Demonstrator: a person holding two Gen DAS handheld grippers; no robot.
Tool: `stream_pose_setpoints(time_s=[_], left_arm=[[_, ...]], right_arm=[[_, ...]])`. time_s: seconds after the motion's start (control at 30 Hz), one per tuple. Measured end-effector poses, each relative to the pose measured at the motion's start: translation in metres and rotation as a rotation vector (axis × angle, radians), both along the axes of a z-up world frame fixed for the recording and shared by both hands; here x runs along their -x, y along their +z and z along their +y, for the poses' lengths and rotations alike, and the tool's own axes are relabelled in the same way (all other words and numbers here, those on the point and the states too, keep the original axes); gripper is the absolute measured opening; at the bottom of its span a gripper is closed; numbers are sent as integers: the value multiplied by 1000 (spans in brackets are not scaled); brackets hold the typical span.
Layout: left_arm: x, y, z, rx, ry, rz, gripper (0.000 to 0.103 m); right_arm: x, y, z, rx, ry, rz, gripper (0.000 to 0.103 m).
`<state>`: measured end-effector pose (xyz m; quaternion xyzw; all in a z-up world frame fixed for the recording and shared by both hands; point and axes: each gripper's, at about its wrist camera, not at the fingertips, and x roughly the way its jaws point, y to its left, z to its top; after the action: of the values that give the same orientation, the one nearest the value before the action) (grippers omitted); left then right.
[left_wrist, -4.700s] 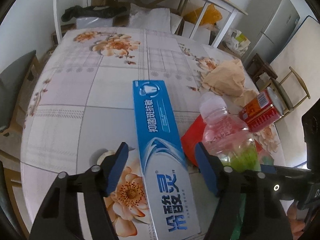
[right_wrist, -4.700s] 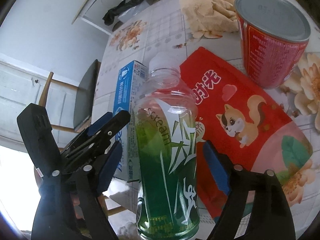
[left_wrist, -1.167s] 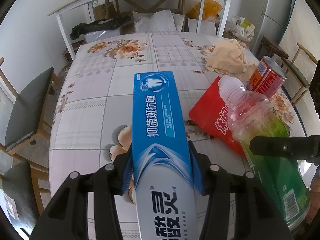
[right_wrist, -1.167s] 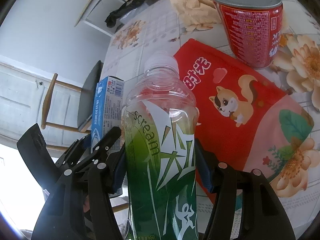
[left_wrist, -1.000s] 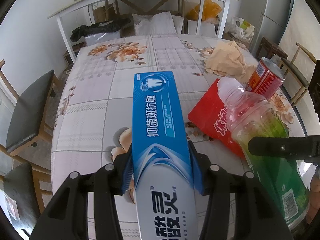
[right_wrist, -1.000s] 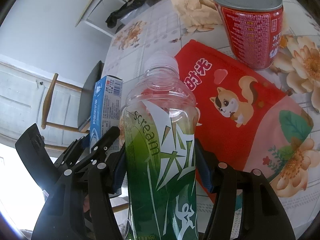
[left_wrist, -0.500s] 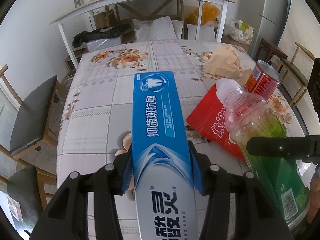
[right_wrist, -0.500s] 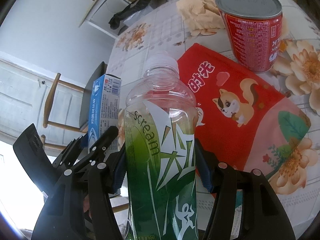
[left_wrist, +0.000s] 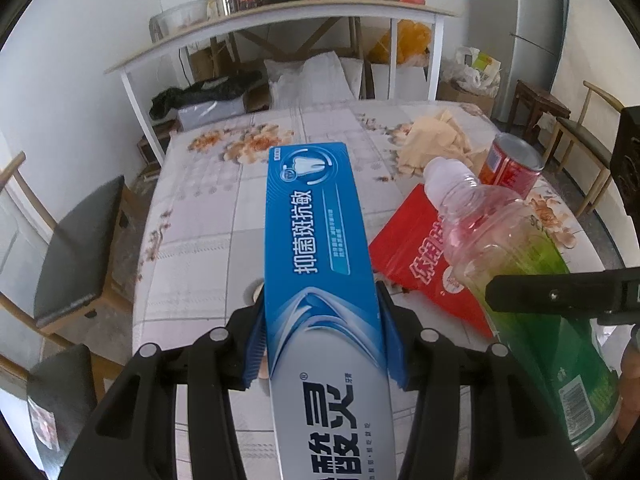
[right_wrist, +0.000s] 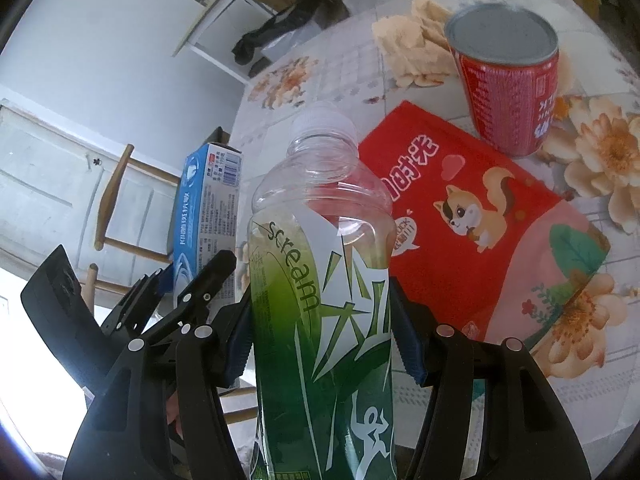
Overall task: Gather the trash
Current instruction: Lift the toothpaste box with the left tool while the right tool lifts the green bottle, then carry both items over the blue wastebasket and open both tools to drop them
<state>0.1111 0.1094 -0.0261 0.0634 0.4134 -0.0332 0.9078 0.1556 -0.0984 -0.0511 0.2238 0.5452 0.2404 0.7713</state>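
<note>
Lifted off the table (left_wrist: 192, 216), toothpaste box (left_wrist: 320, 248) seemingly clamped in left tool (left_wrist: 324, 344)

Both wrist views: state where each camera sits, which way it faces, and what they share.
Left wrist: behind the left gripper, facing down-forward across the table; fingers clamp the toothpaste box.
Right wrist: behind the right gripper, angled down; fingers clamp the green bottle.
Shared: box, bottle, red pouch, red can.

Left hand-held gripper (left_wrist: 324, 336): pitched downward, blue pads pressed on both sides of toothpaste box (left_wrist: 316, 248), box held lengthwise along fingers. Right hand-held gripper (right_wrist: 324, 344): pitched downward, just beside left one, pads clamped on green bottle (right_wrist: 320, 280).
</note>
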Motion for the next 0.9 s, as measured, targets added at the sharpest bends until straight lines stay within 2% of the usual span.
stream_pose_setpoints(time_s=[0.33,0.57,0.73,0.9], left_arm=[[12,30,-25,-26,-62,-88,47],[11,53,-65,-14,-166,-146,47],[3,75,-103,53,-281,-172,47],[-9,92,-163,158,-456,-129,47]], right_arm=[[15,23,-33,-31,-54,-70,57],[35,43,-87,-55,-165,-133,57],[56,55,-141,-56,-297,-172,57],[90,60,-212,-62,-484,-193,57]])
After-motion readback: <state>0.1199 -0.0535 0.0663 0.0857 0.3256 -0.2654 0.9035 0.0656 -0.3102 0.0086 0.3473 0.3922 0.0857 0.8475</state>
